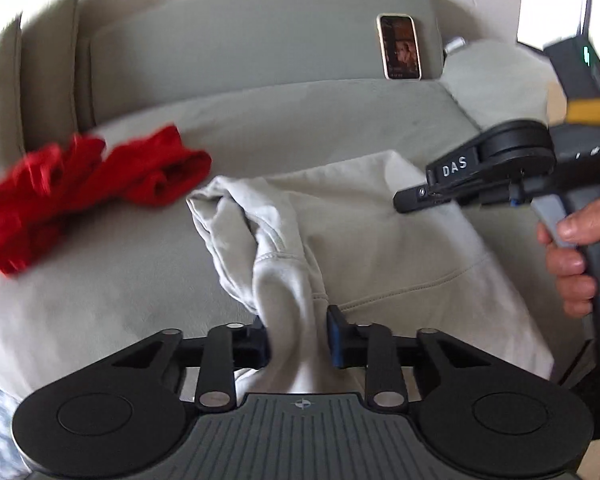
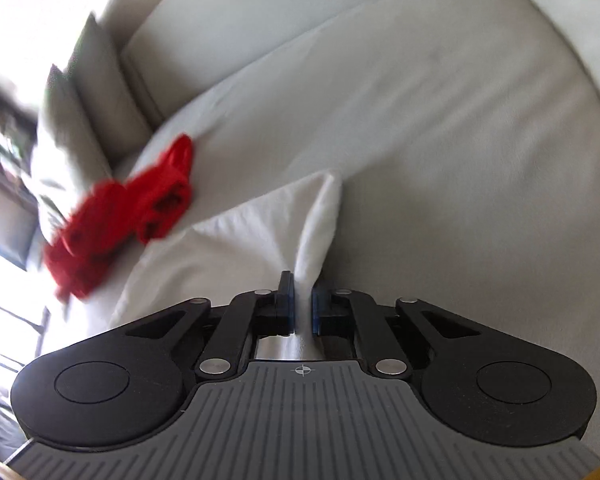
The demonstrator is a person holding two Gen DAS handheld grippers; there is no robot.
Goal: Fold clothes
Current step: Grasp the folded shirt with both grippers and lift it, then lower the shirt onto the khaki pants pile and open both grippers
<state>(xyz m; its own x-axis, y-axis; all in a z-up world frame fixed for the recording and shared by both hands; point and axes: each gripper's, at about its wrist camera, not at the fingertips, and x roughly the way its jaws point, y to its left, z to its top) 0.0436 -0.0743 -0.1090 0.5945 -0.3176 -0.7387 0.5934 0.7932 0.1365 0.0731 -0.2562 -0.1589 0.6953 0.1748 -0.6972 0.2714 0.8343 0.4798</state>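
the grey sofa is filling both views, with its back cushion running along the top of the left wrist view. a pale grey garment is lying spread on the seat, its bulk toward the right side of the left wrist view and its near edge hanging over the front of the seat. a red garment is lying crumpled on the seat, to the left of the pale one and apart from it; motion blur is softening its outline in both views. a phone is leaning upright against the back cushion.

the left claw is grasping a bunched fold of the pale grey garment: the cloth is passing between the two blue pads and both are pressing on it. the right claw is clenching a thin pinched ridge of the same garment, with the cloth rising from the narrow gap between its fingers to a peaked corner. in the left wrist view the right claw is showing side-on above the garment's right part, and a hand is gripping its handle.
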